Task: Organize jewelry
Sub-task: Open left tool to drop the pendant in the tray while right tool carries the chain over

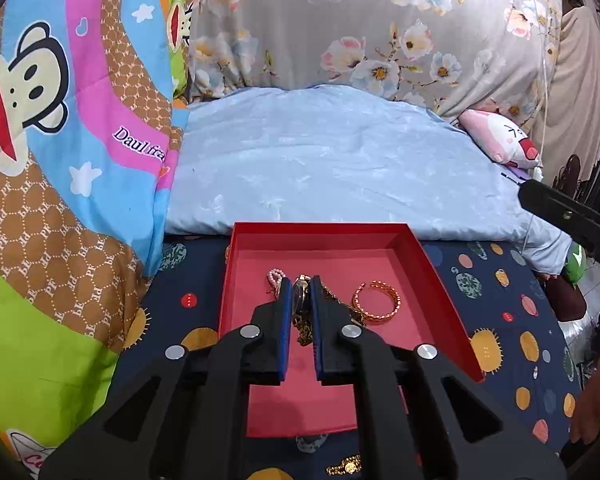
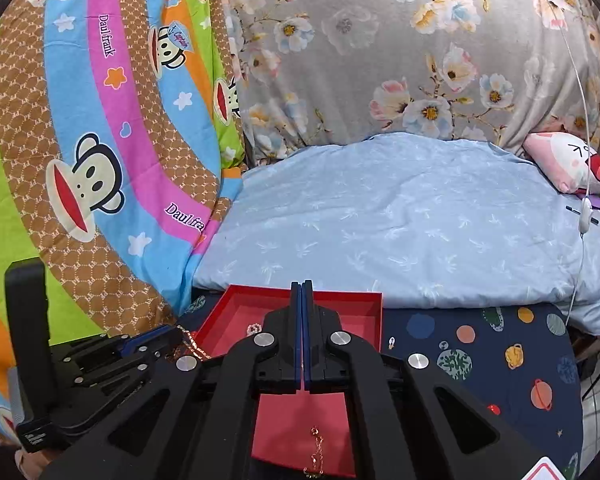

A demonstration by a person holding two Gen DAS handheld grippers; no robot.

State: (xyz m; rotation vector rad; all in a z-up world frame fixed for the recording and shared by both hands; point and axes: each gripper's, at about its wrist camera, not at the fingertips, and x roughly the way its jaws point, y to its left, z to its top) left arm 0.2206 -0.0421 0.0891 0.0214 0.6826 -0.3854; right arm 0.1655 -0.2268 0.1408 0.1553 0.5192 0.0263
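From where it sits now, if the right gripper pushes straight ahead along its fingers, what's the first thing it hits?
Probably the far wall of the red tray: the right gripper is shut, tips at that rim. If it clears, the light blue bedding. Depth unclear.

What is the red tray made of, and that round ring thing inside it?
The red tray looks like cardboard: thin straight walls, flat matte color. The bangle looks like gold-colored metal, shiny and twisted like rope; real gold or plating, I cannot tell.

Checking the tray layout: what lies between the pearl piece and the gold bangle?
In the left wrist view, the left gripper holding a watch, inside the red tray.
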